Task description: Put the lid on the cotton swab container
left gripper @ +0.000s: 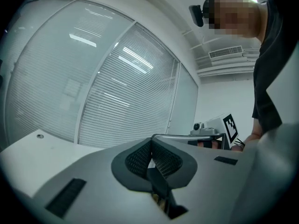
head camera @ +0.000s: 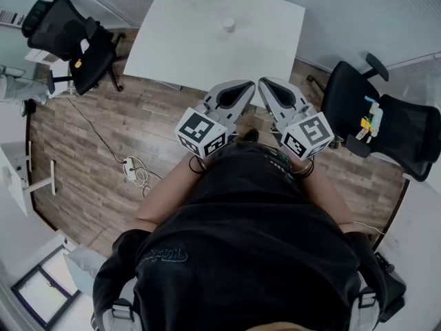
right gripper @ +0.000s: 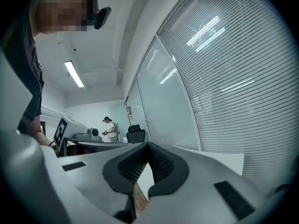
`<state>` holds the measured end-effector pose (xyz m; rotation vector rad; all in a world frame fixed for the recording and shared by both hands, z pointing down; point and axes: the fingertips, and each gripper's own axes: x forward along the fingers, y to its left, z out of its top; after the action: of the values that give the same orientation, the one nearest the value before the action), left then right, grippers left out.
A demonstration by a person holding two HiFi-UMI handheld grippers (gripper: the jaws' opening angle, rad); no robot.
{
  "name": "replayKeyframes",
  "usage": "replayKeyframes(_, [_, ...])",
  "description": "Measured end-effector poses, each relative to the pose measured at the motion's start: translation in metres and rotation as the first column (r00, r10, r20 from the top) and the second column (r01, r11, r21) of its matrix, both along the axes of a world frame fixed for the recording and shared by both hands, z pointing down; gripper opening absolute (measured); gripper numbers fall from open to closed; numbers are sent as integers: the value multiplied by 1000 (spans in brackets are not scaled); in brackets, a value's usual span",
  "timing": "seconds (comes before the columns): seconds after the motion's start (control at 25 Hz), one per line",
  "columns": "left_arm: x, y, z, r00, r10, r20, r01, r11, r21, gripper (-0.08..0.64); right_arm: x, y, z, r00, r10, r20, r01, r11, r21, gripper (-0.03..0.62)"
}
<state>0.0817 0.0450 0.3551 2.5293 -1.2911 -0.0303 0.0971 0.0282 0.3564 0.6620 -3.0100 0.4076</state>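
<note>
Grippers you hold: left gripper (head camera: 241,88) and right gripper (head camera: 267,87), both closed, empty; table (head camera: 193,47) ahead carries small white container (head camera: 228,24).

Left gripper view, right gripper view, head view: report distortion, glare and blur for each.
Left gripper view: fisheye bows the blinds, lamp reflections streak them, and the left tool fills the lower half. Right gripper view: same bowing, bright streaks on the blinds, dark corners. Head view: fairly sharp, evenly lit, the white table nearly washed out.
</note>
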Motion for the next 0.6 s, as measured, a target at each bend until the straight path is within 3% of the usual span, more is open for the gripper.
replayKeyframes(0.6, [40, -27, 3, 997, 76, 20, -76, 997, -6, 15, 55, -24, 3, 992, 127, -8, -127, 992, -10, 23])
